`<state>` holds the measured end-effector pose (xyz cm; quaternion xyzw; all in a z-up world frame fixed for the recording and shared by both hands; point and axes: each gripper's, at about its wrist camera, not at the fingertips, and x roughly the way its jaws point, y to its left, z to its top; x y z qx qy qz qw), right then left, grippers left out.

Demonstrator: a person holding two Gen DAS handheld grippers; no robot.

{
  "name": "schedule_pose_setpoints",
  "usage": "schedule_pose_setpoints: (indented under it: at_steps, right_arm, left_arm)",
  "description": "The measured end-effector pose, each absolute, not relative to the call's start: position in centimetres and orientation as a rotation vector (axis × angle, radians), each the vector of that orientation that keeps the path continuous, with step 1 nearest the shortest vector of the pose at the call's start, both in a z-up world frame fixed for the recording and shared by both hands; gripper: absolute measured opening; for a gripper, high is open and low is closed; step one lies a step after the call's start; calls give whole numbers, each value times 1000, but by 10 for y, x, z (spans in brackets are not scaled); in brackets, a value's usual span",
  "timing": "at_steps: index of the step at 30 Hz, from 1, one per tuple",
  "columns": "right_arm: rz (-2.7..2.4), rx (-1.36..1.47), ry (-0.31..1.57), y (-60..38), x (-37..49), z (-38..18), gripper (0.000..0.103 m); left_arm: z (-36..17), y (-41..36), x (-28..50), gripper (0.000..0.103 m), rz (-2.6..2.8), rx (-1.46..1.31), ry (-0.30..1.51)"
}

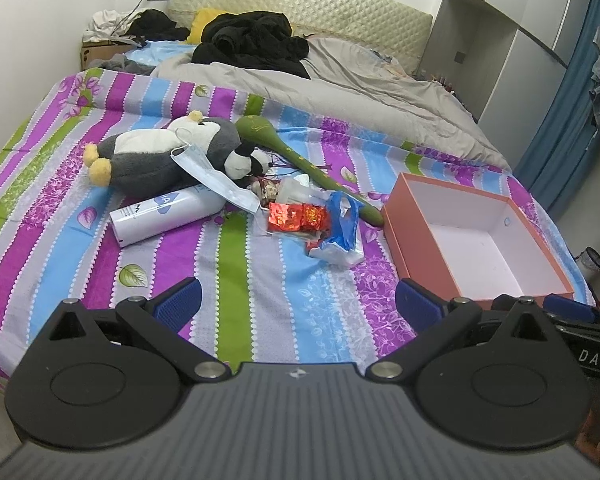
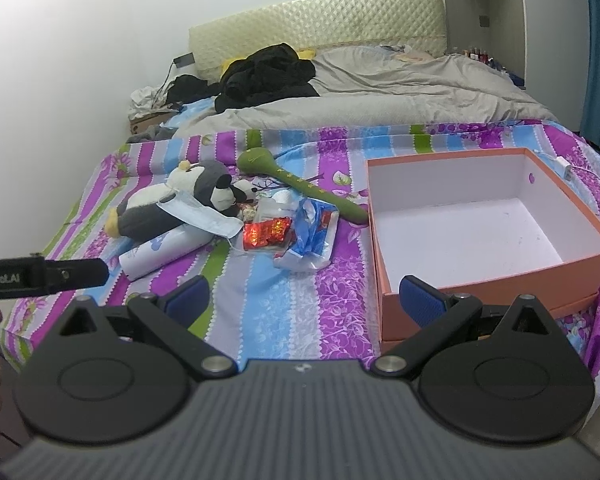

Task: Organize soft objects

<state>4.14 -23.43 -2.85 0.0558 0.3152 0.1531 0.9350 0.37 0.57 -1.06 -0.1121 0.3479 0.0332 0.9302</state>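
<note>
Both tongs hover over the striped bedsheet [image 1: 228,264], the left gripper [image 1: 298,300] and the right gripper [image 2: 304,300] each spread wide, holding nothing. Ahead and left lies the plush penguin [image 1: 160,152] beside the green plush stick [image 1: 300,160]; ahead and right sits the orange box [image 2: 480,280].

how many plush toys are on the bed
2. A grey-and-white penguin plush lies on its side at the left of the pile, with a face mask draped over it. A small panda plush is tucked against its right side. Others could be hidden under the clutter.
</note>
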Motion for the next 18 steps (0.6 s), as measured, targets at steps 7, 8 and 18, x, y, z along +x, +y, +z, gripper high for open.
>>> schedule_pose_setpoints:
  at_steps: [7, 8, 18]
  right_arm:
    - [315, 117, 648, -233, 41, -29, 103]
    - [315, 120, 650, -232, 42, -30, 103]
    - [317, 128, 671, -231, 47, -34, 103]
  left_arm:
    - [-12, 9, 4, 103, 68, -236, 719]
    - [-12, 10, 4, 103, 69, -236, 720]
    - [-14, 20, 4, 103, 82, -261, 729]
